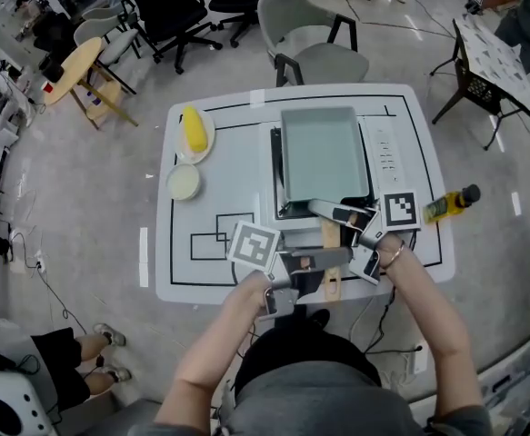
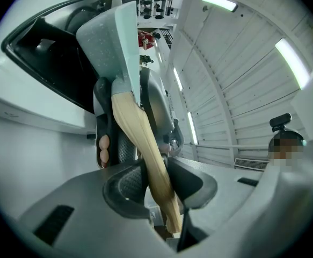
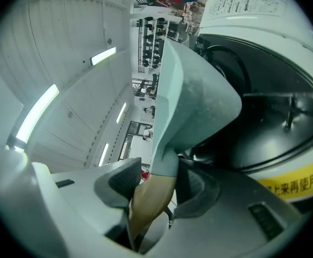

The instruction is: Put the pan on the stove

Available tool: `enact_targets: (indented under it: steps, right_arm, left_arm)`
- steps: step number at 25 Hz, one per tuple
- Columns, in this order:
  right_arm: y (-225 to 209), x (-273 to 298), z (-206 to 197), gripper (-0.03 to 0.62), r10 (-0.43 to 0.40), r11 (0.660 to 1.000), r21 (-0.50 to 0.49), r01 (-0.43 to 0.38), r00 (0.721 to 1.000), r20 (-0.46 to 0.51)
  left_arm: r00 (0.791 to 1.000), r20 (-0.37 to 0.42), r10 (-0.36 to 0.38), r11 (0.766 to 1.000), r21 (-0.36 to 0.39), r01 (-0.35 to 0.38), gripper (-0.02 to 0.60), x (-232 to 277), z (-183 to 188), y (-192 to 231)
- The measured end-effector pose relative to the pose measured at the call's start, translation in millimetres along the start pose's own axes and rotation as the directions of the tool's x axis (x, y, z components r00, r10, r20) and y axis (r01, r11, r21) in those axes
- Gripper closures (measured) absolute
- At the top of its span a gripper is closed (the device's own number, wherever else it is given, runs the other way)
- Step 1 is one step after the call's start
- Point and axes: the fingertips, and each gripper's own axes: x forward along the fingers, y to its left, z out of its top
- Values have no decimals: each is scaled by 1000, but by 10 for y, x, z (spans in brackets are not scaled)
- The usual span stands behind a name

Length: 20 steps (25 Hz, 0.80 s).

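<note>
Two grips on one handle: the left gripper (image 2: 157, 172) and the right gripper (image 3: 159, 184) both have their jaws clamped on the pale wooden handle (image 1: 330, 236), which points to 6 o'clock. Doubling up likely keeps the long pale-green rectangular pan (image 1: 319, 157) level. The pan is over the black stove (image 3: 263, 128) on the white desk (image 1: 210, 271) — resting or hovering, I can't tell.

Stove (image 1: 385, 157) top mostly hidden under pan (image 1: 319, 153) (black rim shows); handle (image 1: 330, 235) partly covered by left gripper (image 1: 337, 259), right gripper (image 1: 323, 209).
</note>
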Motion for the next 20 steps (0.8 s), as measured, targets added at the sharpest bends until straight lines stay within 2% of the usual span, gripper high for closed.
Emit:
enact_targets:
  steps: [10,20]
  right_arm:
    - [-3,-14,42,421,43,994,102,-44,999,4]
    - [-18,-4,40,422,40,993,107,-41,999,3]
  left_arm:
    - [998,29,-48,998,-38,49,476,31,59,-54]
    - [998,31,-55,997,-61,57,476,12,58,-69]
